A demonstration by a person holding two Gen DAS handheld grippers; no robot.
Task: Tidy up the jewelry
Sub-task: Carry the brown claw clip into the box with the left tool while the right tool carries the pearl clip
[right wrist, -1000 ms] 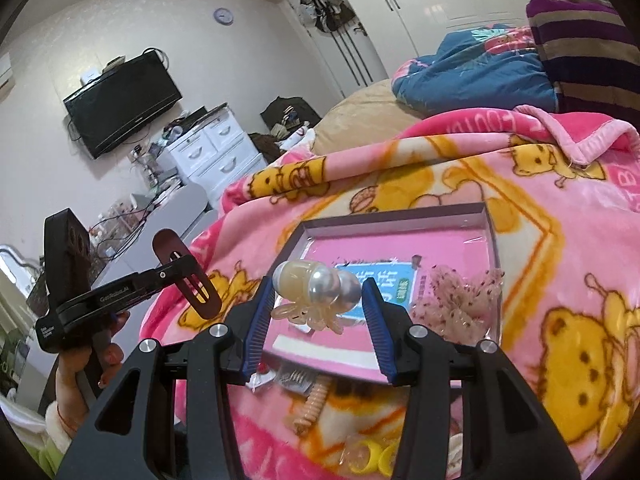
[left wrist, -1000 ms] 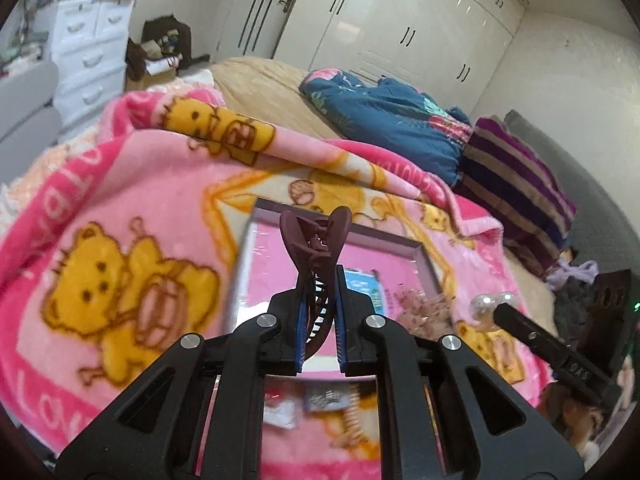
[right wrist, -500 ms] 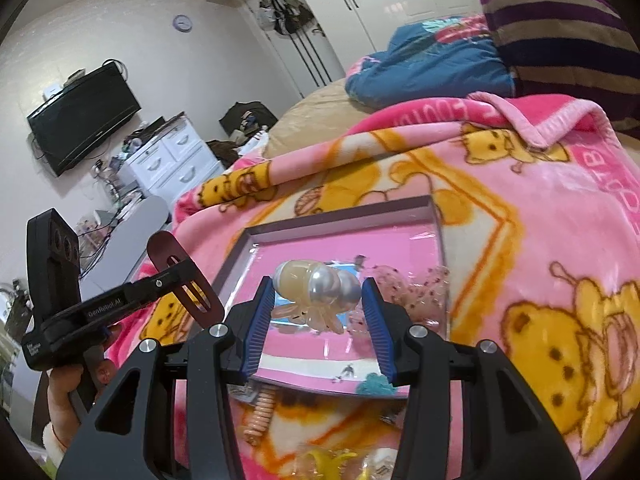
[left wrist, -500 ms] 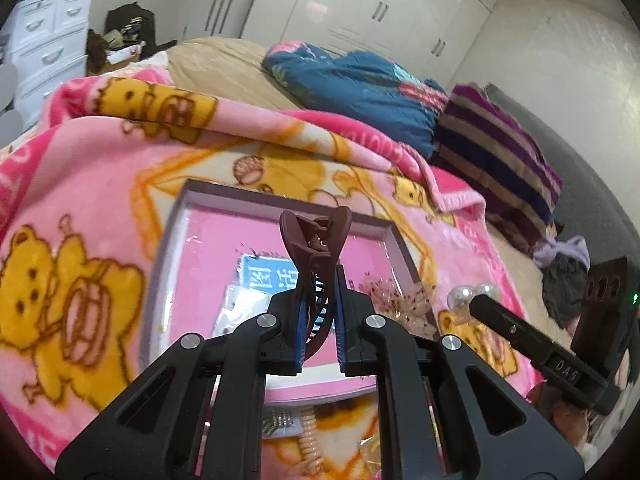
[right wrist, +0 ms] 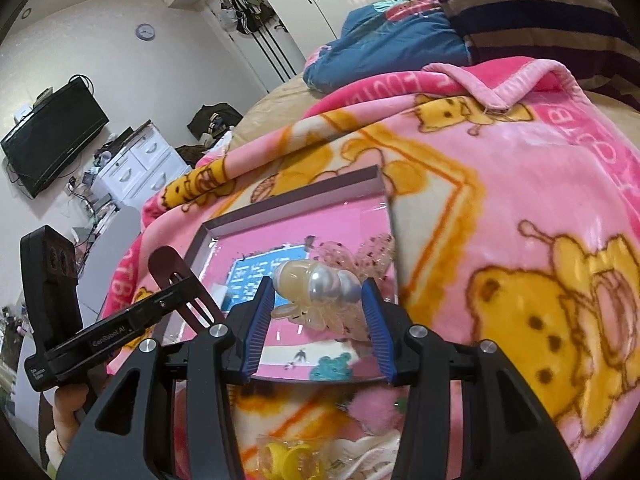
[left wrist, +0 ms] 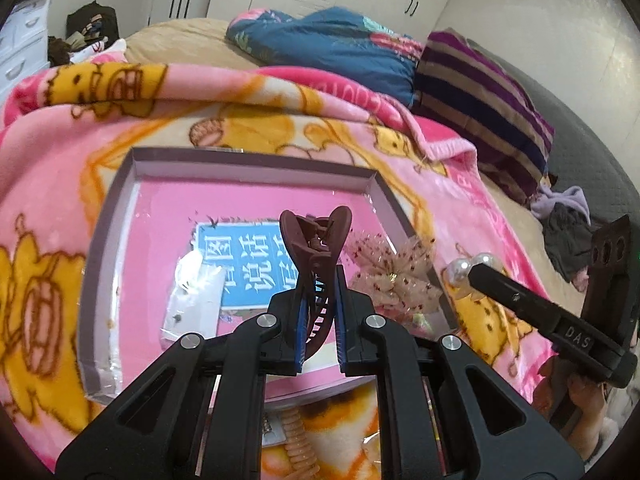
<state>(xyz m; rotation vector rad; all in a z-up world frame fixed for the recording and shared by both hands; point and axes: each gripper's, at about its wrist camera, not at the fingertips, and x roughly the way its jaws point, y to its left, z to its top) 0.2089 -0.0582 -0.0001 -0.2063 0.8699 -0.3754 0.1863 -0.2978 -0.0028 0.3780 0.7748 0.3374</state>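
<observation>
I count two grippers and each one carries a hair clip. My left gripper [left wrist: 319, 316] is clamped on one dark maroon claw clip [left wrist: 314, 256], which stands upright between the blue pads with its winged handles toward 12 o'clock. My right gripper [right wrist: 318, 312] is closed around one pale translucent pearl clip [right wrist: 316, 286]; I can make out three pearls on it from the right wrist camera, while the left wrist camera shows only two of them at 3 o'clock.

Below both grippers lies one shallow box [left wrist: 100, 240] with grey walls and a glossy pink floor, sitting on the pink bear blanket [right wrist: 520, 200]. In the box I count one blue printed card [left wrist: 248, 264] near the middle, one small white packet [left wrist: 192, 304] just beside it at 9 o'clock, and one sheer speckled bow [left wrist: 394, 268] against the wall at 3 o'clock. The maroon clip hangs over the card; the pearl clip hovers in front of the bow and hides part of it.

Outside the box, toward 6 o'clock on the blanket, I see one peach spiral hair tie [left wrist: 298, 444] and one yellow piece [right wrist: 288, 454], both partly hidden by the gripper bodies, so I cannot tell what else lies there.

Further off, toward 12 and 1 o'clock: one blue quilt [left wrist: 332, 44] and one striped pillow [left wrist: 480, 96]
</observation>
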